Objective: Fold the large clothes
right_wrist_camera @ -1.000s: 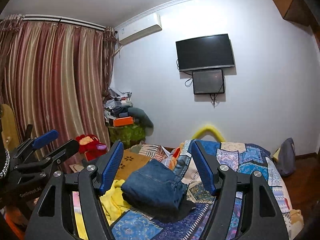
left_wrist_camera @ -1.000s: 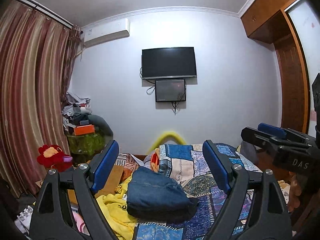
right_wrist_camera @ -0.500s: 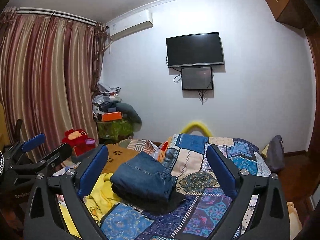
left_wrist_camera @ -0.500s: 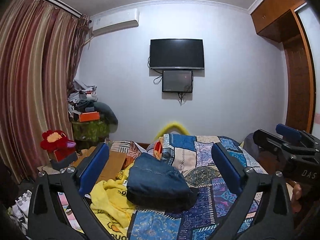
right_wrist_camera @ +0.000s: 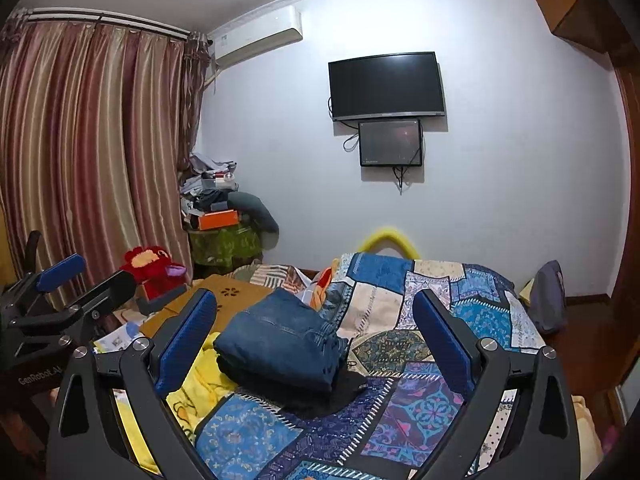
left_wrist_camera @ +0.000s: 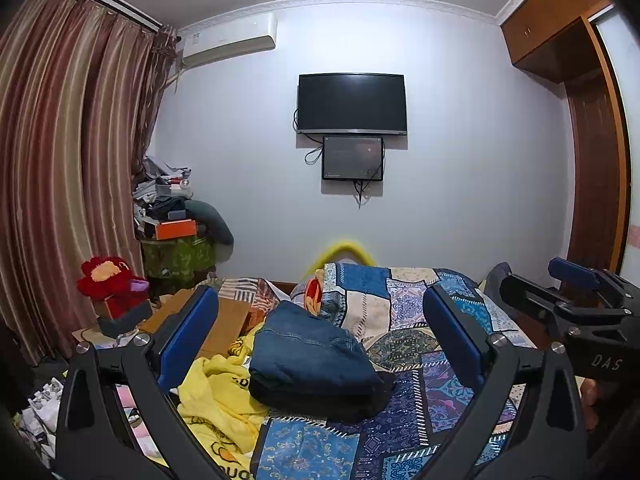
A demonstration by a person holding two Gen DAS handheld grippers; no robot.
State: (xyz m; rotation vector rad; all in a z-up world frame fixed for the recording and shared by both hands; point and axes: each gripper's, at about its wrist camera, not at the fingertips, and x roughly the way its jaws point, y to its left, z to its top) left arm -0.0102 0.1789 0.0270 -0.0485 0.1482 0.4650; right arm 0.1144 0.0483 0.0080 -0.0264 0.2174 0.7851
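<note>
Both of your grippers are opening wider than a second ago, and both wrist views are showing more of the bed as you are drawing back from it. Your left gripper is standing with its blue pads spread fully apart and is holding nothing; your right gripper is doing the same, wide open and empty.

You are looking at the folded jeans lying as a compact bundle on the patchwork quilt, toward the bed's left edge and roughly midway along it. They are sitting on top of something dark that is peeking out beneath them; whether that is another folded garment is not clear from these views. Neither gripper is touching the bundle.

Judging by this, the jeans are looking finished: edges stacked, shape tidy. What is remaining appears to be the yellow garment, which is lying crumpled just beside the jeans along the left edge of the bed, partly hanging toward the floor. You are probably heading for that next, and it is needing spreading flat before any fold.
</note>
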